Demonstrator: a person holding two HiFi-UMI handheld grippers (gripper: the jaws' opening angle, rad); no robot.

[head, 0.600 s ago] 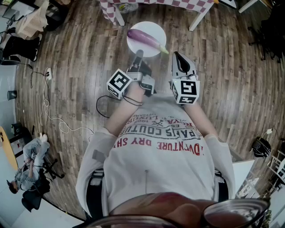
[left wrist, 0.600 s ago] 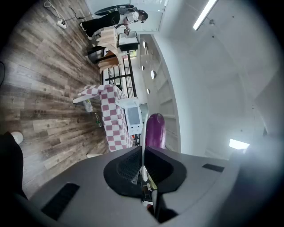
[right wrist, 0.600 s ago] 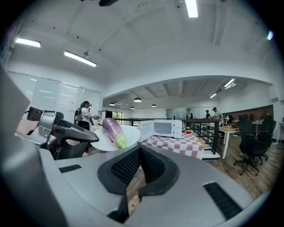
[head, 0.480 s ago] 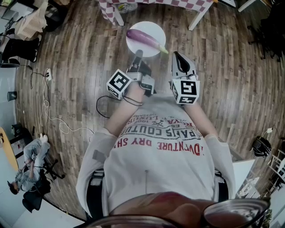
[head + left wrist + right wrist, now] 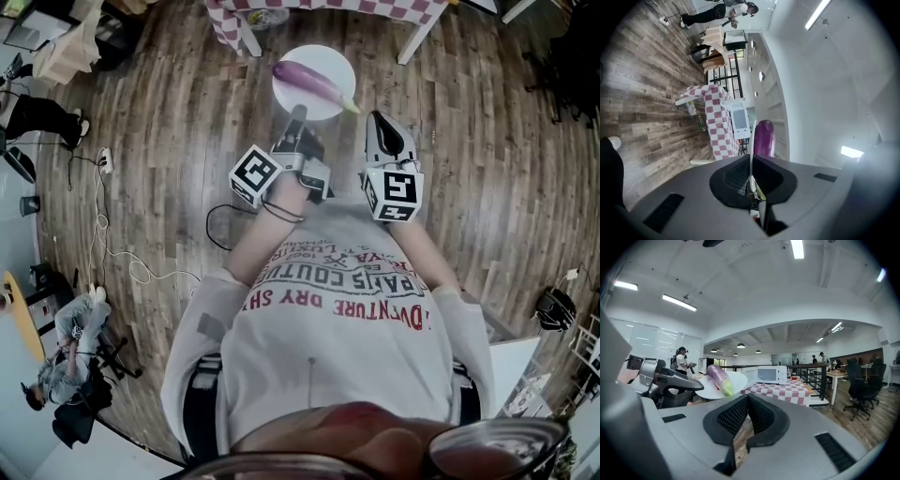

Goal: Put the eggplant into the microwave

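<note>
Wood-plank floor (image 5: 150, 122) lies below. Left claw (image 5: 296, 117) is clamped on the rim of a white plate (image 5: 309, 103); the eggplant (image 5: 309, 79) lies across that plate. Right claw (image 5: 378, 120), just beside, appears closed on nothing. Microwave (image 5: 772, 374) stands on the checked worktop (image 5: 783, 390), well apart.

The checkered table (image 5: 375, 7) is running off the head view's top edge. The eggplant (image 5: 764, 138) is hiding its lower end behind the body of the left gripper (image 5: 751, 161), where the plate (image 5: 752, 140) is showing only as an edge-on sliver. Distant people (image 5: 820, 357) are standing too small to make out.
</note>
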